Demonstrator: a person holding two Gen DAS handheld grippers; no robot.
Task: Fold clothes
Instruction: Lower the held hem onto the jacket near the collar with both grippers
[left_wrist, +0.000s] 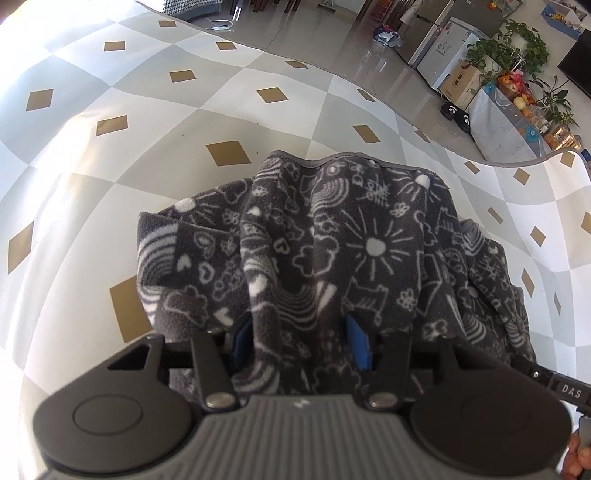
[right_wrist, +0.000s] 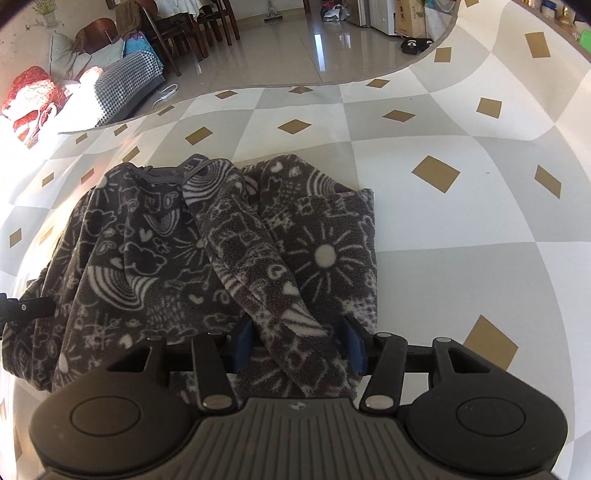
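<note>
While both claws point down at a checked mat (left_wrist: 110, 173), left gripper (left_wrist: 299, 343) clenched on dark patterned fleece garment (left_wrist: 332, 240), right gripper (right_wrist: 299, 343) grasping its twisted fold.

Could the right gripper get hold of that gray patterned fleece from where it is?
Probably yes: the right gripper already has a fold of the fleece garment between its blue pads, with nothing in the way.

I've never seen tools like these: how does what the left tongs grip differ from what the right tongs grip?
The left tongs pinch a broad bunched fold of the fleece garment; the right tongs pinch a narrow strip of it. The left's fold looks darker; the right's strip paler. Both have blue pads and point down at the checked mat.
</note>
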